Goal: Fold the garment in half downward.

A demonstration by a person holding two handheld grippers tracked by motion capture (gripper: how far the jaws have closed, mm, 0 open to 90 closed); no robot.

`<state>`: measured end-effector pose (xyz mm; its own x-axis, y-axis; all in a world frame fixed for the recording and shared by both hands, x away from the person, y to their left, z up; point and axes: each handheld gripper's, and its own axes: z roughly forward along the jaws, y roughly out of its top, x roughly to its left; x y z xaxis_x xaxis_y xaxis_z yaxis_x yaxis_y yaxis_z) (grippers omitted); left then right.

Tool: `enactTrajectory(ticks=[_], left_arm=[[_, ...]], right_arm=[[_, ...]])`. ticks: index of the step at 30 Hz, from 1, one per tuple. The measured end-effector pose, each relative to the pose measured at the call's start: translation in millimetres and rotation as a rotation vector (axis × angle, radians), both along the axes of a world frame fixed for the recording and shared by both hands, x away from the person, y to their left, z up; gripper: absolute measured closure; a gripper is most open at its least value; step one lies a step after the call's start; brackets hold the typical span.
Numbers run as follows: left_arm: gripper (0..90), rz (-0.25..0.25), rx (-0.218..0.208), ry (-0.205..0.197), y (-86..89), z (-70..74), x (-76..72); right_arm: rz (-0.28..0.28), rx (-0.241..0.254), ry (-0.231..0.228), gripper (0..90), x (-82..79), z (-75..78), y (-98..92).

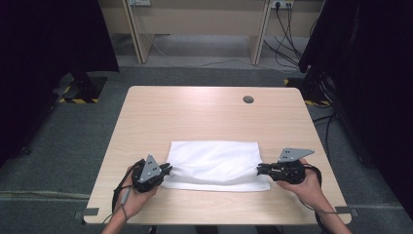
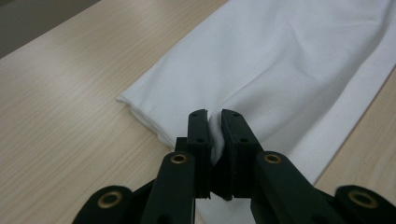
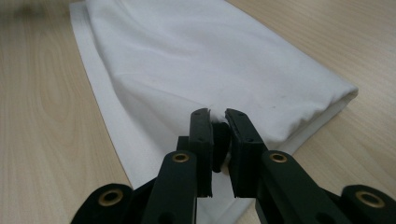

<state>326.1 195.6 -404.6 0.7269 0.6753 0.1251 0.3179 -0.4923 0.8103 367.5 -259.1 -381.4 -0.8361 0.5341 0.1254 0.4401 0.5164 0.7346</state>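
Left gripper [image 1: 167,170] clenched on the left end of the folded white cloth [image 1: 214,163], fabric pinched between its jaws. Cloth spans between both grippers on the light wood-grain table [image 1: 195,112]. Right gripper [image 1: 259,169] clamps the right end likewise. Grey carpet floor [image 1: 68,141] around; cables [image 1: 287,44] beyond the table's far right corner.

The right gripper [image 3: 218,116] pinches a fold of white cloth [image 3: 205,60] between its two black jaws, pads pressed tight on the fabric. The folded cloth stretches away from the jaws across a pale wooden table [image 3: 42,116].
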Motion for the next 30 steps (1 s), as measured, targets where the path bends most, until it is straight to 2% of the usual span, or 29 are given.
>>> enactTrajectory(ticks=[30], left_arm=[[81.9,-0.019,0.017,0.006,-0.1,-1.9,-14.1]], right_arm=[[0.036,-0.021,0.023,81.7,-15.9,-8.2,-2.6]])
